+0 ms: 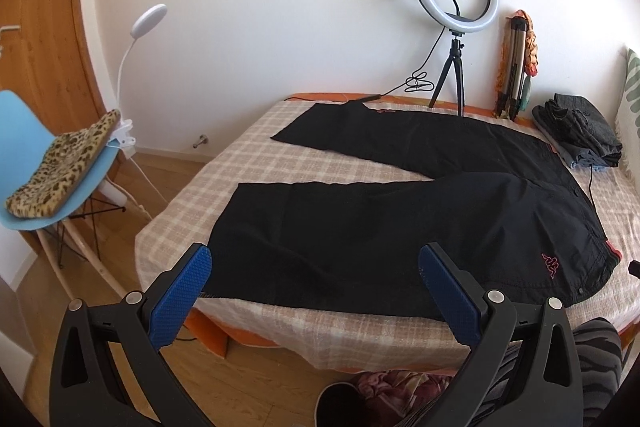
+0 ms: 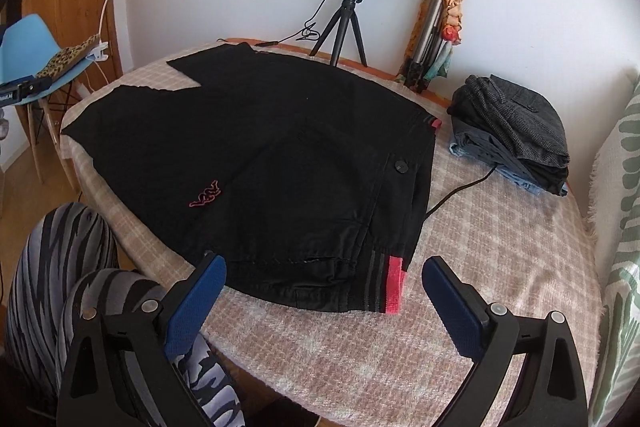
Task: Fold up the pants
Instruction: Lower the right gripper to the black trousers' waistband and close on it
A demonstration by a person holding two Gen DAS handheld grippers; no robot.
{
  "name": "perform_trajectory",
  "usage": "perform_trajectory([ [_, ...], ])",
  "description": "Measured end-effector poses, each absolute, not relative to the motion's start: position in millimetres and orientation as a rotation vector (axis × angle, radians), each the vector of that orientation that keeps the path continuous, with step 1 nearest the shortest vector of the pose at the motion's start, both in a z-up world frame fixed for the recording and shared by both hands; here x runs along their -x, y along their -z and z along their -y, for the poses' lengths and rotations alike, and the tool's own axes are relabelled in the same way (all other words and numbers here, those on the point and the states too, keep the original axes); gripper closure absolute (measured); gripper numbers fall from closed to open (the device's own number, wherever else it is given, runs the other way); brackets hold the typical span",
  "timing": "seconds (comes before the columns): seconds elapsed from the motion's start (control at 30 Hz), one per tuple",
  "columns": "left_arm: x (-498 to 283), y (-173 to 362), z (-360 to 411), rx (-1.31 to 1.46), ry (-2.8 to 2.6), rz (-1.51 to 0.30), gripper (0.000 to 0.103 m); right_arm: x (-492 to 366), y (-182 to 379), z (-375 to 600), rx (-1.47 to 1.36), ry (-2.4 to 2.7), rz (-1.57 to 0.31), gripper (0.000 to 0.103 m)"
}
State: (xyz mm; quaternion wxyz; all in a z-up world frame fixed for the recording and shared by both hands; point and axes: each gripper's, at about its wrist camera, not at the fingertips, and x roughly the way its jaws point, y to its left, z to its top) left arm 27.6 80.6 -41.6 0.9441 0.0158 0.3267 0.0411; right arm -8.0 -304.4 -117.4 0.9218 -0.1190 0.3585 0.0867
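While the black pants [image 1: 400, 211] lay spread flat on the checked blanket [image 1: 224, 163], both the left gripper [image 1: 316, 291] and right gripper [image 2: 324, 291] hung released; the soft, limp cloth looked best pinched at the waistband [image 2: 394, 283] and hem.

Hidden, cropped and unreadable parts of the scene

In the left wrist view the left gripper [image 1: 316, 263] covers the near hem of the black pants [image 1: 400, 227], and the right frame edge cuts the waistband corner and a small black object [image 1: 634, 268] too cropped to identify. The bottom edge cuts off both gripper bodies, a dark round item [image 1: 340, 403] and a patterned cloth [image 1: 400, 391] on the floor. In the right wrist view the right gripper [image 2: 324, 277] hides part of the pants [image 2: 280, 147] waistband edge; the lower items in the stack of folded clothes [image 2: 516, 131] are mostly covered. A label on the black device [image 2: 24, 91] on the chair is too small to read, and the person's striped legs [image 2: 60, 259] run out of frame.
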Motion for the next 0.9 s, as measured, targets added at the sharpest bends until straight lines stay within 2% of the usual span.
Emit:
perform_trajectory([
  [0.27, -40, 68, -102, -0.042, -0.08, -0.761, 0.01, -7, 150, 304, 0.348, -0.299, -0.816, 0.009],
  [0.3, -39, 70, -106, -0.039, -0.072, -0.77, 0.011, -10, 155, 303, 0.375, -0.308, -0.825, 0.012],
  [0.4, -40, 77, -115, -0.061, -0.07, -0.803, 0.02, -18, 167, 298, 0.446, -0.328, -0.85, 0.02],
  [0.57, -38, 85, -134, -0.162, -0.081, -0.838, 0.032, -33, 179, 290, 0.504, -0.367, -0.885, 0.023],
  [0.73, -41, 88, -154, -0.177, -0.054, -0.853, 0.033, -38, 178, 279, 0.559, -0.395, -0.882, 0.024],
  [0.9, -54, 104, -149, -0.253, 0.03, -0.891, 0.033, -48, 173, 278, 0.533, -0.436, -0.947, 0.035],
])
